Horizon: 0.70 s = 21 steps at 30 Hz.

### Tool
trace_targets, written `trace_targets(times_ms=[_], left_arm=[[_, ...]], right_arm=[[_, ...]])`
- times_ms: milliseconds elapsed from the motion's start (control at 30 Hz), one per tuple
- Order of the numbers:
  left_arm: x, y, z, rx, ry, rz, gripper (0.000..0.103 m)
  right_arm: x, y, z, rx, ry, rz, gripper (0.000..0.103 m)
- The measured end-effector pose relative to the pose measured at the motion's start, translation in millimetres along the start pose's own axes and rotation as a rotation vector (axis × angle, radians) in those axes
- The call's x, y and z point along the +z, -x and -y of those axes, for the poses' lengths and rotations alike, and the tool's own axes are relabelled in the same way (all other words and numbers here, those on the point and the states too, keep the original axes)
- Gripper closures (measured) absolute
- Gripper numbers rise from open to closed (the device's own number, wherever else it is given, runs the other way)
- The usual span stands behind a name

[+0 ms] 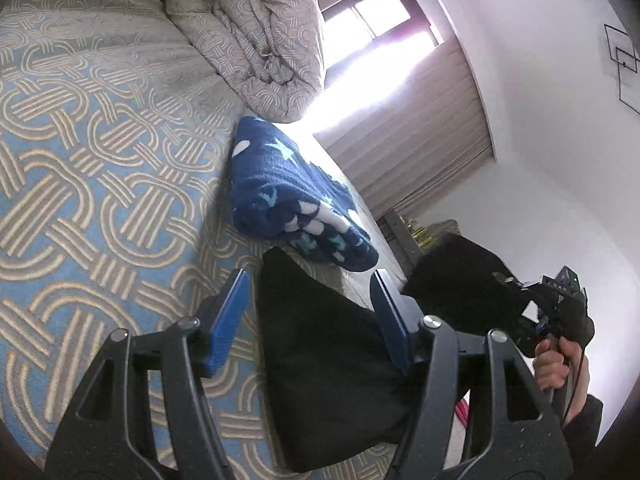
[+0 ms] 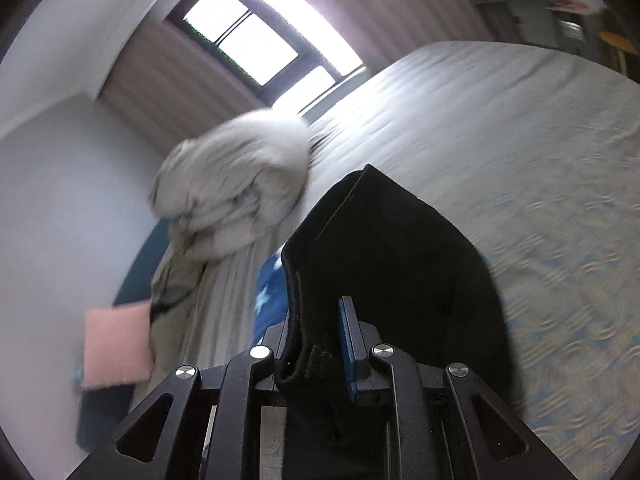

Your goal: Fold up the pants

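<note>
Right tool [image 2: 316, 344] clenched on black pants [image 2: 400, 248], thick seamed edge pinched between pads; fabric lifted clear of bed [image 2: 520, 120]; judged step: carrying gripped edge across to make fold; best done with grip firm, edge drawn taut and level, laid square on lower layer. Left tool [image 1: 308, 320] released, jaws wide; pants [image 1: 320, 360] lie between pads, left pad clear, right pad's contact unclear. Folded blue star blanket [image 1: 288, 196] just beyond pants; rolled duvet [image 1: 256, 36] farther off; window [image 2: 256, 40] at far wall.
</note>
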State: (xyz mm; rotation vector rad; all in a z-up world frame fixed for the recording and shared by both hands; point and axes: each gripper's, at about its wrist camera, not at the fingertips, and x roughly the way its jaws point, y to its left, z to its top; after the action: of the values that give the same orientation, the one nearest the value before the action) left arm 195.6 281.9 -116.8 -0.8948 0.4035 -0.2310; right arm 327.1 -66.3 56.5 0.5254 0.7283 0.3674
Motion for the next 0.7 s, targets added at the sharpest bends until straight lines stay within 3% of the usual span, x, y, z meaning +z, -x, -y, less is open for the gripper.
trace_targets(times_ms=[233,333,433,500,567,633,700], left_arm=[[4.4,9.8,-10.3,-0.009,0.061,0.03,0.039],[6.9,17.9,-16.3,-0.011,0.101,0.061,0.039],[10.1,27.1,-18.4,-0.011,0.121,0.095,0.039],[14.3,35.2,-13.7,-0.002,0.108,0.113,0.039],[17.5,42.5,-5.3,0.001,0.089,0.122,0.039],[21.2,49.1,12.8,0.009,0.027,0.124,0.039],[21.8,47.3,38.4,0.045,-0.065,0.103,0.039]], right_arm=[[-90.1,-84.5,-57.0,0.049,0.084,-0.18,0.086],[-121.3,-115.6,-65.2,0.009,0.151,-0.251,0.086],[-145.0,-142.8,-56.3,-0.009,0.149,-0.361,0.073],[-158.7,-153.3,-53.0,0.043,0.148,-0.481,0.045],[-165.2,-150.7,-63.1,0.107,0.206,-0.574,0.04],[-163.8,-128.3,-72.1,0.159,0.266,-0.544,0.04],[-153.3,-100.7,-69.0,0.229,0.244,-0.502,0.04]])
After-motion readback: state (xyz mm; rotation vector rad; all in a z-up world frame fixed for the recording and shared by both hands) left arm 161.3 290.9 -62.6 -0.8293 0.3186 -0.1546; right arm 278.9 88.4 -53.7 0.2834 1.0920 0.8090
